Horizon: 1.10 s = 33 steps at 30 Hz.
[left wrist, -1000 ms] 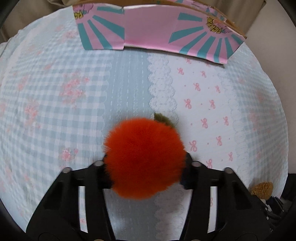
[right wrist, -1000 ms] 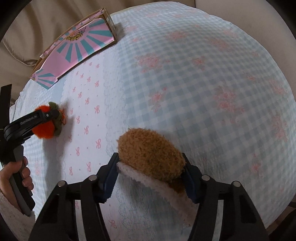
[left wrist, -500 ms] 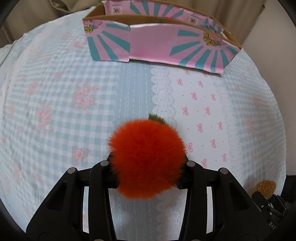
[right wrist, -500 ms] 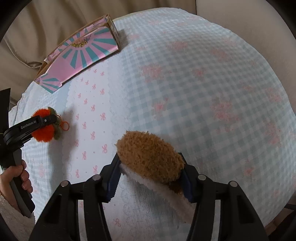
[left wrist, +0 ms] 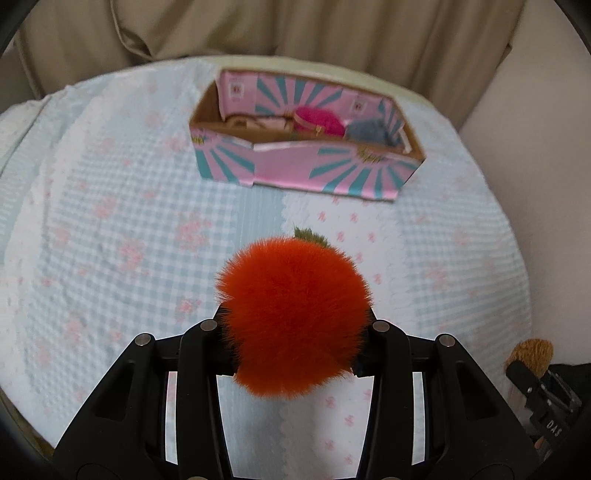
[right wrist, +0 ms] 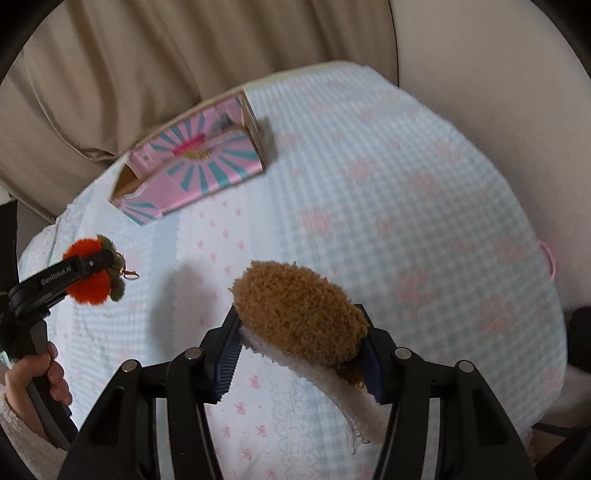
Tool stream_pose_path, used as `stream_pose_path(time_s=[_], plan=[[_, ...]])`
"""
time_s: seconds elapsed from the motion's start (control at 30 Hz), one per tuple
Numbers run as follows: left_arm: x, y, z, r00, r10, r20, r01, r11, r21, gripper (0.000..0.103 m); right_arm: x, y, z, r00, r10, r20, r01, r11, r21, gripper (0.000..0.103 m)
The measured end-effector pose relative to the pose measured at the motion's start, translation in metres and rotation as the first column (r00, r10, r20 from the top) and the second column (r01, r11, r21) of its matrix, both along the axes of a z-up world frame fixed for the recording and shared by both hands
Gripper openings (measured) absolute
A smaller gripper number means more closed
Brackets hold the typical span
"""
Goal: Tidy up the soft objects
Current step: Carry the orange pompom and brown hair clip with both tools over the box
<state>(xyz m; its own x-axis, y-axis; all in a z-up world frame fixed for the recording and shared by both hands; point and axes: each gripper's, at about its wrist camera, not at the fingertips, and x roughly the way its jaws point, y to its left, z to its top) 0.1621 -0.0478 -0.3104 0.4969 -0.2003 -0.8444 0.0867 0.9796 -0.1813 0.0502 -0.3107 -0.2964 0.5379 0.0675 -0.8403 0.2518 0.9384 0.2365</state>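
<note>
A fluffy orange pompom (left wrist: 293,314) with a green leaf on top fills my left gripper (left wrist: 295,332), which is shut on it and holds it above the cloth. The same pompom (right wrist: 88,273) shows at the left of the right wrist view, in the other gripper held by a hand (right wrist: 37,373). My right gripper (right wrist: 299,339) is shut on a brown and white plush piece (right wrist: 299,310), also lifted off the cloth. Far across the table stands a pink and teal cardboard box (left wrist: 306,170), open at the top, with a magenta item and a grey-blue item inside.
A blue gingham cloth (left wrist: 110,240) with pink bows and lace covers the round table. Beige curtains (left wrist: 258,29) hang behind the box (right wrist: 192,162). The table's edge drops away at the right, where a pale wall stands.
Both grippers have risen with their soft things, so the cloth looks farther away. The box's open top and its contents have come into view.
</note>
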Motion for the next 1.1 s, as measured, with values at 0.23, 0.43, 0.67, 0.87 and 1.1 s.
stream_pose_path(time_s=[0.23,0.43,0.67,0.87,1.1], plan=[[-0.017,-0.001,0.070,0.999,0.015,0.046,-0.014,1.000,-0.021,0.037,0.004,-0.004,0.065,0.998,0.029,0.058,-0.030,1.000,0.007,0.052],[-0.015,0.002,0.121,0.996,0.036,0.075,-0.033,0.998,-0.045,0.038,0.027,0.003,0.122,0.991,0.087,0.104,-0.088,0.996,0.005,0.052],[0.022,0.021,0.160,0.993,0.062,0.103,-0.054,0.995,-0.083,0.037,0.085,0.023,0.169,0.979,0.148,0.142,-0.149,0.989,0.000,0.052],[0.078,0.041,0.169,0.993,0.063,0.098,-0.053,0.994,-0.098,0.037,0.153,0.047,0.192,0.973,0.176,0.148,-0.179,0.984,0.005,0.052],[0.154,0.053,0.153,0.997,0.023,0.069,-0.018,0.997,-0.077,0.037,0.244,0.079,0.191,0.972,0.204,0.112,-0.208,0.978,0.020,0.052]])
